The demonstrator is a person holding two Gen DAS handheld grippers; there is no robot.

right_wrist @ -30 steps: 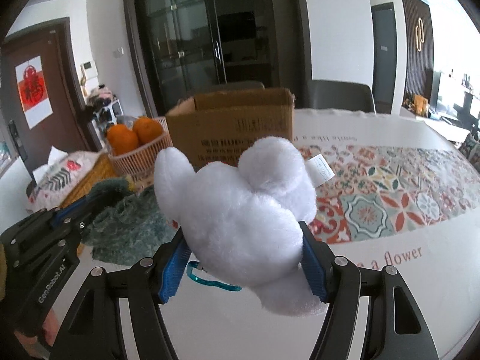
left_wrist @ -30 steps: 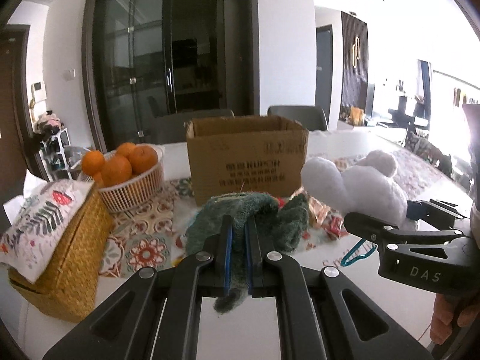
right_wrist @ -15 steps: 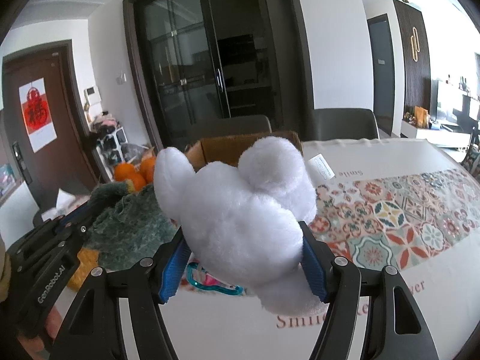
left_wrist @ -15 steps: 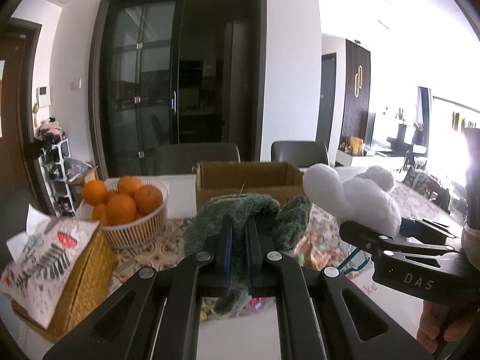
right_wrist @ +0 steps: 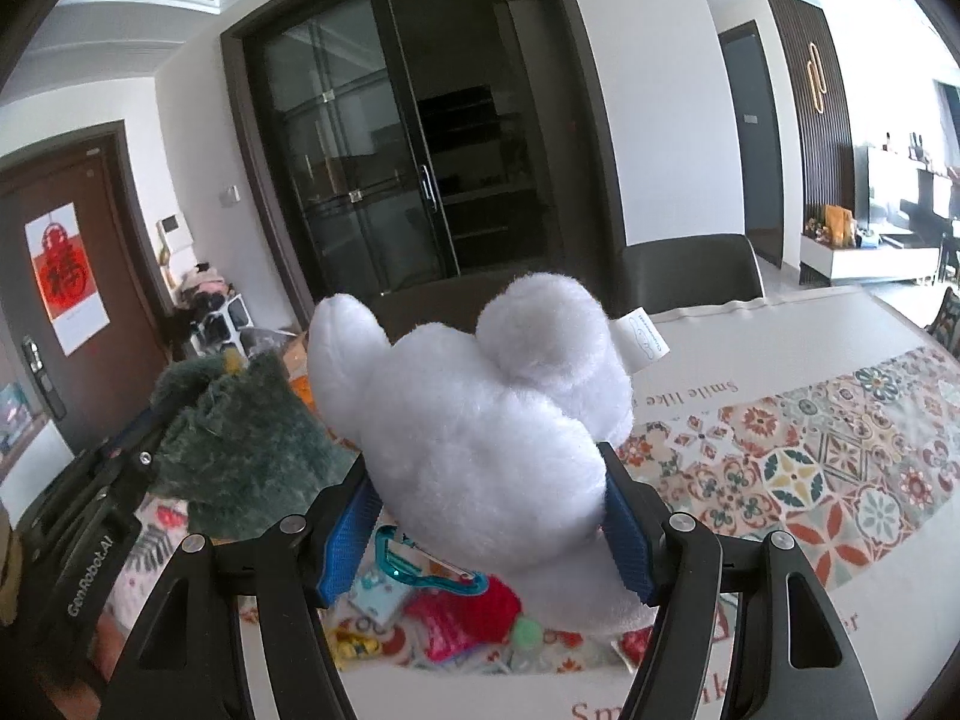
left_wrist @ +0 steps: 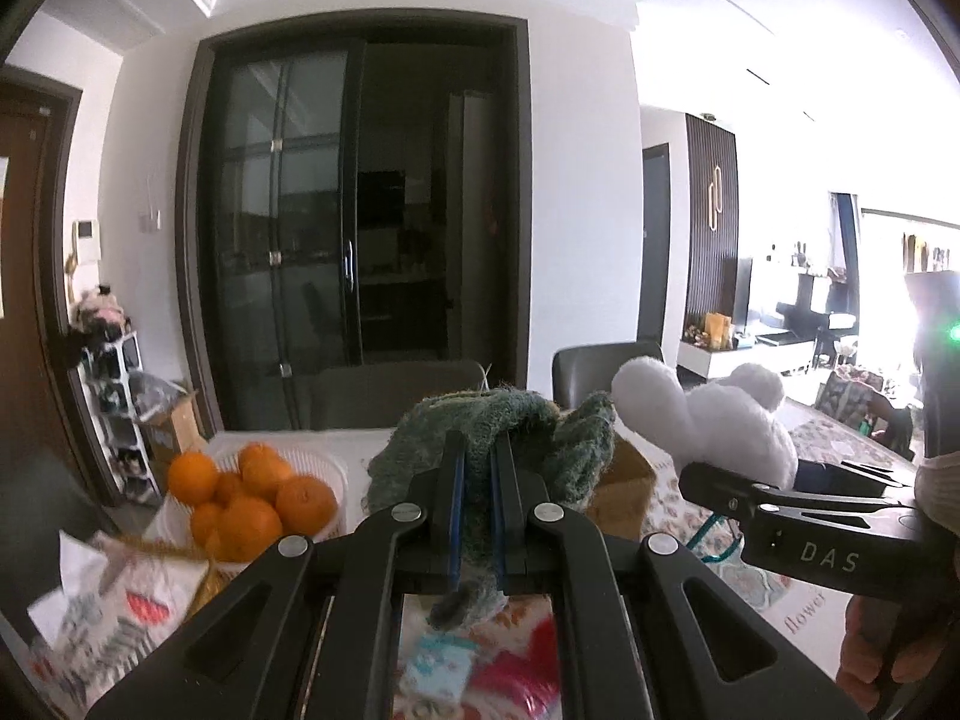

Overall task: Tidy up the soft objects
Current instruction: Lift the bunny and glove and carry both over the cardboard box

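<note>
My left gripper [left_wrist: 477, 468] is shut on a dark green plush toy [left_wrist: 516, 438] and holds it in the air above the table. The toy also shows at the left of the right wrist view [right_wrist: 240, 444]. My right gripper [right_wrist: 486, 516] is shut on a white plush toy [right_wrist: 480, 420], also held above the table; it shows at the right of the left wrist view [left_wrist: 708, 420]. The cardboard box [left_wrist: 621, 486] is mostly hidden behind the green toy. A teal carabiner [right_wrist: 420, 570] hangs under the white toy.
A white basket of oranges [left_wrist: 252, 498] stands at the left. A wicker tissue box with a patterned cloth [left_wrist: 114, 606] is nearer, at the lower left. Small colourful items [right_wrist: 456, 618] lie on the patterned tablecloth [right_wrist: 810, 480] below. Dark chairs [right_wrist: 690, 270] stand behind the table.
Both grippers have risen with their toys. The box and the table have dropped low in both views, and the box is now mostly hidden behind the toys.
</note>
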